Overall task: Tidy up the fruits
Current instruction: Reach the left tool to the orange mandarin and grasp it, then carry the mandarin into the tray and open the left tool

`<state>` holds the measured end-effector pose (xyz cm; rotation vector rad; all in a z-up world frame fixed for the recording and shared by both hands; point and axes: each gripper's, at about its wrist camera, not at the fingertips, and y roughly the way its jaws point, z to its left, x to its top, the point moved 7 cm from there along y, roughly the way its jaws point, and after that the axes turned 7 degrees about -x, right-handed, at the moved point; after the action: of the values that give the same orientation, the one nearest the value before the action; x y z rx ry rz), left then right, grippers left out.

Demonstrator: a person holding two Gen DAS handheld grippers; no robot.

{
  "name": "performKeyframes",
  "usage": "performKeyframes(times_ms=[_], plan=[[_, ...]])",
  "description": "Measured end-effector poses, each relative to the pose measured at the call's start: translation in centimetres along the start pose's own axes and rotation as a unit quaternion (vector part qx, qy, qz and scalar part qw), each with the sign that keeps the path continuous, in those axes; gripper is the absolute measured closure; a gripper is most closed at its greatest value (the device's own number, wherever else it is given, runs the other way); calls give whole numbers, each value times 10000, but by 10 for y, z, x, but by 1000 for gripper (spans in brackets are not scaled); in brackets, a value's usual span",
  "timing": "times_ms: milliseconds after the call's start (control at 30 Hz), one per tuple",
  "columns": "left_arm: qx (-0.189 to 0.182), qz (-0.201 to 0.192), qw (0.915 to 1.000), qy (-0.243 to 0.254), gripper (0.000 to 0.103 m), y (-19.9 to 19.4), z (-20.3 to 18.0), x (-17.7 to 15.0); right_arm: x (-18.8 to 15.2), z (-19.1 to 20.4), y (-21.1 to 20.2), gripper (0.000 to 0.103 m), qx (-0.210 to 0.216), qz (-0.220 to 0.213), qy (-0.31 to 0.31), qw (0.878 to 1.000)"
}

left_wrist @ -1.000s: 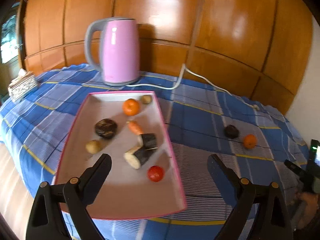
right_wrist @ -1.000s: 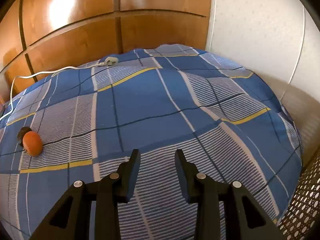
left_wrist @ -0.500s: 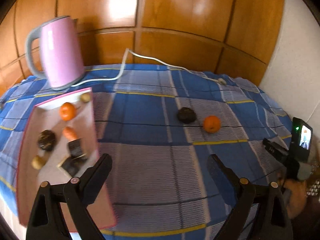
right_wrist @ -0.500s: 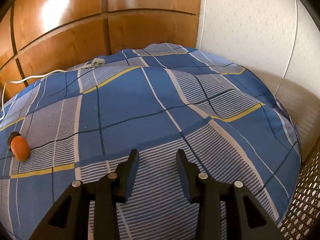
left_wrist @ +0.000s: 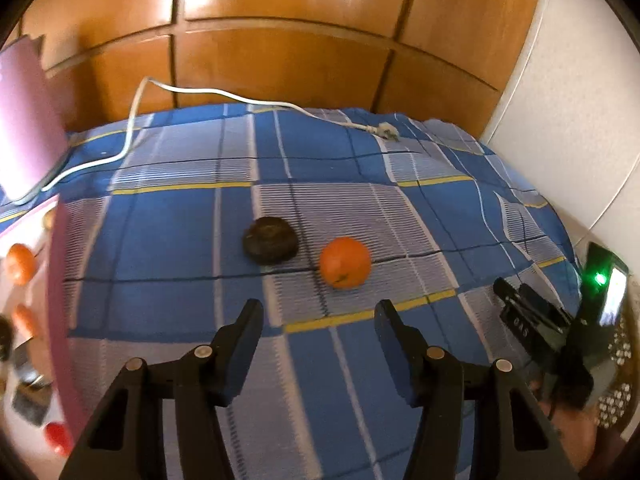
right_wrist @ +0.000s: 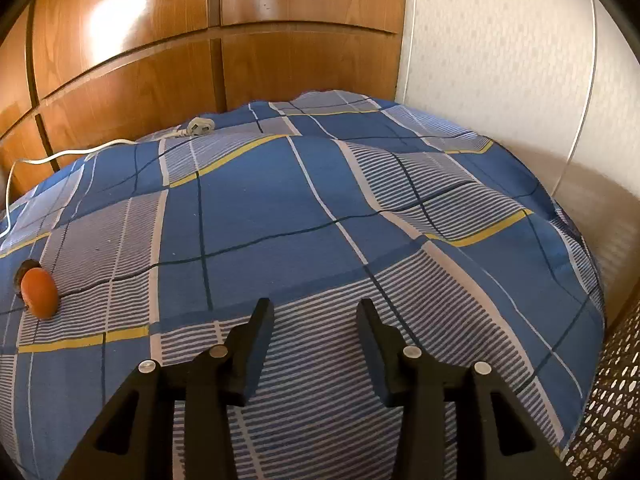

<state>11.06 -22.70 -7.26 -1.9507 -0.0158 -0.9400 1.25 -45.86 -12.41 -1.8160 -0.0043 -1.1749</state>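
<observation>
A: Where's the orange (left_wrist: 345, 262)?
B: On the blue cloth (left_wrist: 172, 232), stem end facing the left gripper (left_wrist: 318, 322), whose empty jaws are closing. Dark fruit (left_wrist: 270, 239) just beside it.
A: Right gripper (right_wrist: 315, 318)?
B: Opening, empty. No readable writing

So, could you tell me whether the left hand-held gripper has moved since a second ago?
Yes: the left hand-held gripper, jaws closing and empty, swung right from the pink tray toward the orange.
</observation>
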Motion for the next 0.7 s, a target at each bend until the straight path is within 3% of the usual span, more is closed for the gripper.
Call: performKeyframes(times_ms=[467,500,600,700], plan=[[359,253,9984,345,37,61,-17,22,-1,2,-1,51,151,-8,15,9999],[373,305,9982,352,38,67,-16,22,-1,2,-1,51,153,-9,8,9999],[257,475,9981,303,63,78,-14,18,-1,2,-1,51,161,-10,14,9999],[105,400,9988,255,63,70,-16,13,-1,2,-1,51,175,-12,19,9998]])
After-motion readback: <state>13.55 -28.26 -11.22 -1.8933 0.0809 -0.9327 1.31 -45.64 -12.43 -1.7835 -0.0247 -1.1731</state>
